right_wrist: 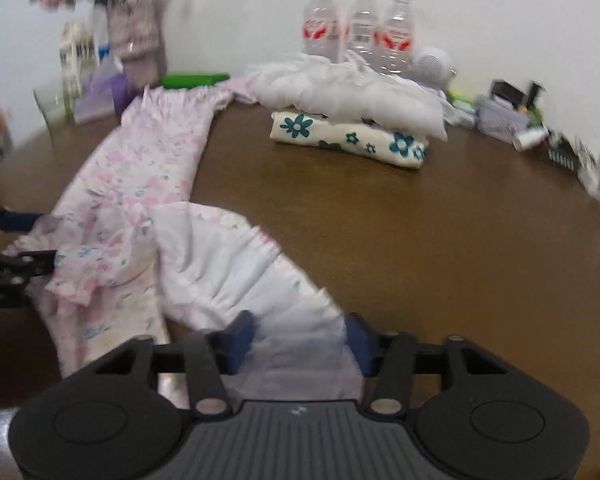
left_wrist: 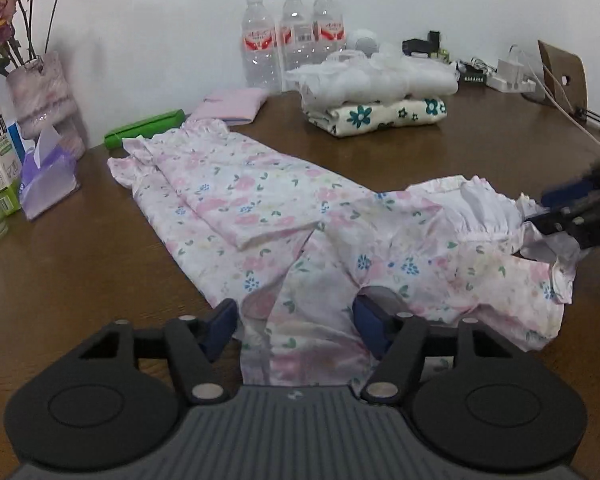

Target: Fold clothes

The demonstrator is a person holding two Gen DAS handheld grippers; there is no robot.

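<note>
My left gripper (left_wrist: 296,330) and right gripper (right_wrist: 298,340) both straddle the floral dress (left_wrist: 236,204) hem on the table (left_wrist: 440,152), fingers spread, not pinching; probably lining up another fold.

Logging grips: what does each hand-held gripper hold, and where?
Left hand-held gripper: nothing; floral garment lies loose between its jaws. Right hand-held gripper: white ruffled edge between jaws; grip cannot be told.

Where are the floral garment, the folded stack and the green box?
floral garment (left_wrist: 236,200), left wrist view, folded middle panel.
folded stack (left_wrist: 384,116), left wrist view, lower flowered piece.
green box (left_wrist: 144,128), left wrist view, top face.
</note>
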